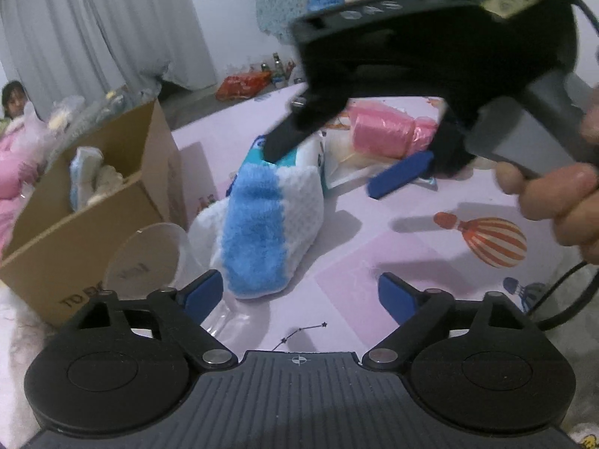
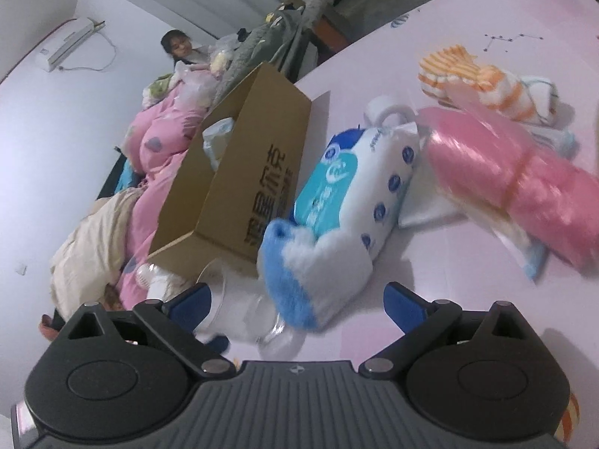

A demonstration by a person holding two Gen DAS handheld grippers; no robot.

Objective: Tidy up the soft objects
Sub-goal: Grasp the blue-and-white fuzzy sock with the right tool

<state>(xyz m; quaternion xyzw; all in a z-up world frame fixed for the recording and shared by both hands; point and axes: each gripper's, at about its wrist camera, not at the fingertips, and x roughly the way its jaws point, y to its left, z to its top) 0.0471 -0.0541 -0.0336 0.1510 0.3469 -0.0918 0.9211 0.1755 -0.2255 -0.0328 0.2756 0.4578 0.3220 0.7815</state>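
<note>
A fluffy blue and white cloth lies on the pink mat, also in the right wrist view. Behind it lies a blue and white tissue pack. A pink roll of bags lies further back, close in the right wrist view. An orange striped cloth lies beyond. My left gripper is open, empty, just before the fluffy cloth. My right gripper hovers open over the tissue pack; its own view shows it open above the fluffy cloth.
An open cardboard box stands left of the cloth with soft items inside, also in the right wrist view. A clear plastic cup lies by the box. A person sits behind, near pink bedding.
</note>
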